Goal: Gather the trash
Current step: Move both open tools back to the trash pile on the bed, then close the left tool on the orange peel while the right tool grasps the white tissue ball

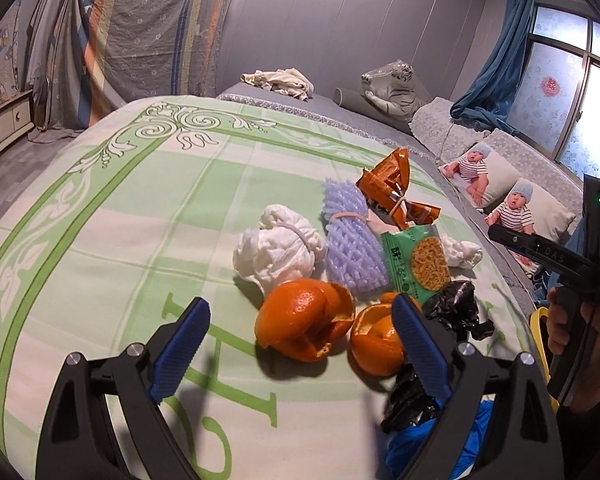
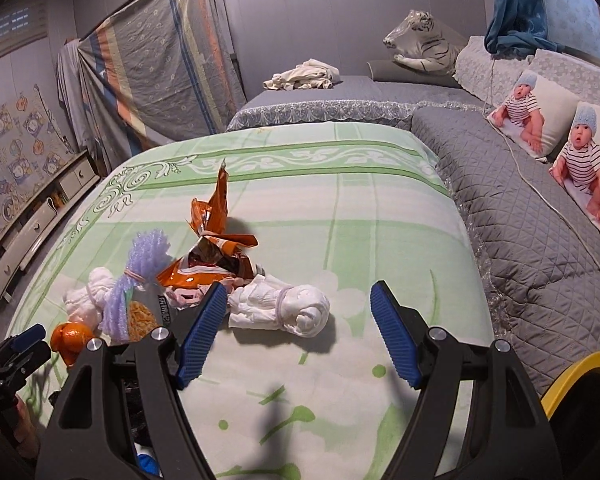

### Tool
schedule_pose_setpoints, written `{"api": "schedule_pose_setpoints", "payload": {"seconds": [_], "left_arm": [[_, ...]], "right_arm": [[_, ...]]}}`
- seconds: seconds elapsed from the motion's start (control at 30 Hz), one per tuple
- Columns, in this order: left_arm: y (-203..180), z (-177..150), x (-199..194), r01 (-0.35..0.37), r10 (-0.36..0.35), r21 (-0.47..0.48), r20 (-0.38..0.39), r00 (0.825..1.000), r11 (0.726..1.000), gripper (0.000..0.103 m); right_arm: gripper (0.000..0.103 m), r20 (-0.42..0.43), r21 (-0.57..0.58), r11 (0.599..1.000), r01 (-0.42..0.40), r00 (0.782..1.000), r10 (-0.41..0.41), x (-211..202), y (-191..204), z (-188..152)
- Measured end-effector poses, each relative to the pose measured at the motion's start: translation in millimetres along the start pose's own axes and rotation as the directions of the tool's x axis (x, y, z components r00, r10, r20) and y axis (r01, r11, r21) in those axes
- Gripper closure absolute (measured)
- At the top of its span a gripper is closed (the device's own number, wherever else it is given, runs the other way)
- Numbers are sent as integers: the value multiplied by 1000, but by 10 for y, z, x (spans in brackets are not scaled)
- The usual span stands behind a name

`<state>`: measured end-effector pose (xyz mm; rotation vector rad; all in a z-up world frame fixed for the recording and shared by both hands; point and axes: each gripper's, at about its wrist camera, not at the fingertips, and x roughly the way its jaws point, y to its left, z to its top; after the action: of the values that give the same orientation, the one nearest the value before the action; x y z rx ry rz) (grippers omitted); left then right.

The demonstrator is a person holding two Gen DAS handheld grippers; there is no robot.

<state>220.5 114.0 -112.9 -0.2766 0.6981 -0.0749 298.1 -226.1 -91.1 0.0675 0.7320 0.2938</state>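
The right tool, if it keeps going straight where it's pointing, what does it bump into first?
Probably the white tissue bundle tied with a band. It lies just ahead of the open right tool, nearer its left finger. Depth is hard to judge, so it might meet the green blanket first.

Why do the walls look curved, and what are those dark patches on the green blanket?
Left wrist view: fisheye lens bends the room's edges; the left gripper casts shadows on the blanket. Right wrist view: same bending; the right gripper shadows the blanket below it.

Grey quilted sofa (image 2: 540,216), curtained window (image 1: 560,92)
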Motion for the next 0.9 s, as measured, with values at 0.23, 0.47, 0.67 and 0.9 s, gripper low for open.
{"api": "schedule_pose_setpoints", "payload": {"seconds": [0.23,0.47,0.67,0.9], "left_arm": [[9,0,155,6,-7,-5,-49,999,1000,14],[63,-27,314,29,-33,-34,-102,994,999,21],[86,-26,375,27,-32,-47,-120,992,999,34],[17,-27,465,31,-33,-17,-146,989,999,53]], "right_arm": [[32,-29,-31,999,14,999,-15,192,-7,-4],[32,-108,-22,999,-27,994,24,505,-2,-3],[32,-152,18,998,-54,987,56,680,-52,-34],[49,-172,-4,997,-78,982,76,729,37,-77]]}}
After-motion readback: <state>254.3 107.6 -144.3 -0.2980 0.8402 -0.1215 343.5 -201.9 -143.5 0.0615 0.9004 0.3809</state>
